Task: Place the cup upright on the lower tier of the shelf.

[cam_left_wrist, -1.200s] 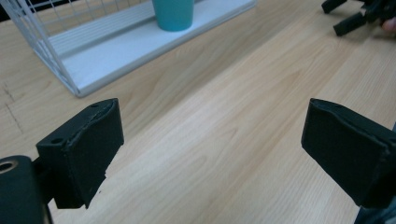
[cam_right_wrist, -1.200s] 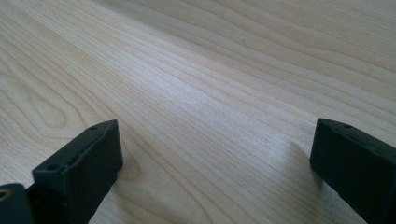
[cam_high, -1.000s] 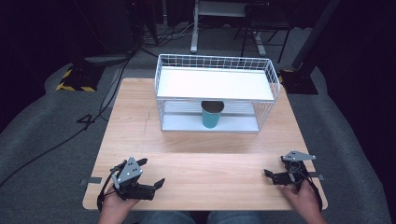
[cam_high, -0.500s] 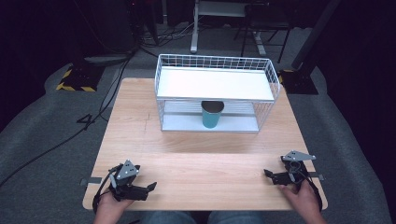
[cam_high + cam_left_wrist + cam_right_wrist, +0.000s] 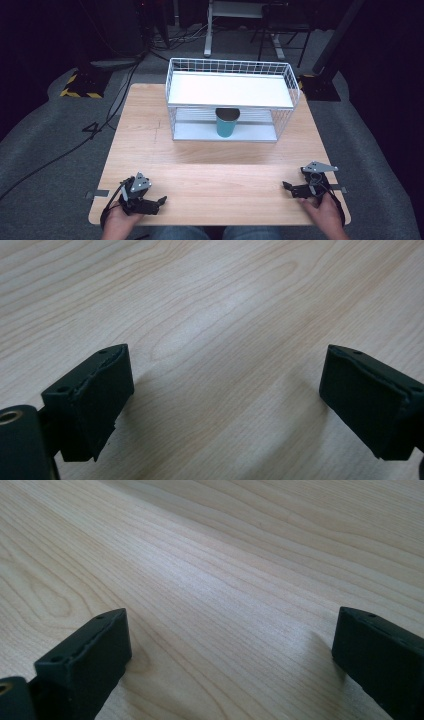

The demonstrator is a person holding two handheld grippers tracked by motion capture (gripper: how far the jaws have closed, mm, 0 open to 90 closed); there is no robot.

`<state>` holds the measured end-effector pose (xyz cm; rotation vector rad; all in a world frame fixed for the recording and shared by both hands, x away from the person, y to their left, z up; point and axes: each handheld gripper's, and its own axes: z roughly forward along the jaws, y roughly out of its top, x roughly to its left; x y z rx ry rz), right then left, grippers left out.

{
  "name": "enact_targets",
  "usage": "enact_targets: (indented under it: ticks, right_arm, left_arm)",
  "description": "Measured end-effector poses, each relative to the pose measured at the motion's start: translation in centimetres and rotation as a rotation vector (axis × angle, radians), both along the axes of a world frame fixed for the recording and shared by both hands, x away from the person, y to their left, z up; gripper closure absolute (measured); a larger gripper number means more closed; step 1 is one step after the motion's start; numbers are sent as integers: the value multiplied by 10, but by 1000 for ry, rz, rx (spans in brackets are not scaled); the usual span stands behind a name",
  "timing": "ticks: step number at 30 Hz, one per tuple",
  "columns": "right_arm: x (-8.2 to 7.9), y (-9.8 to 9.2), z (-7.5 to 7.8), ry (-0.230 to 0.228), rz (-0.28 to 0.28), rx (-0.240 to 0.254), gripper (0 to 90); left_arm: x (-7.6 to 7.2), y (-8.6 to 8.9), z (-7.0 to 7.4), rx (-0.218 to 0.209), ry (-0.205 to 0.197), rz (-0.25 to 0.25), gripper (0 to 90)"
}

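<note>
Light wood-grain table (image 5: 210,165) stands on grey carpet in a dark room. White wire two-tier rack (image 5: 231,100) sits toward the far edge; a teal cylindrical cup (image 5: 226,123) stands upright on its lower shelf. Left gripper (image 5: 159,201) and right gripper (image 5: 286,186) rest near the near corners, well apart, jaws spread wide over bare wood.
</note>
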<state>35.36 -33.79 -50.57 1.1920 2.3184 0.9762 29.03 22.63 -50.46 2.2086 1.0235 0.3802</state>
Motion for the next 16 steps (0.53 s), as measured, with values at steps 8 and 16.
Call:
enact_targets:
  ticks: [8, 16]
  right_arm:
    - [0, 0, 0, 0, 0, 0, 30]
    - [0, 0, 0, 0, -2, 0, 30]
  left_arm:
    - [3, -5, -1, -2, 5, 37, 55]
    - [3, -5, -1, -3, 5, 37, 55]
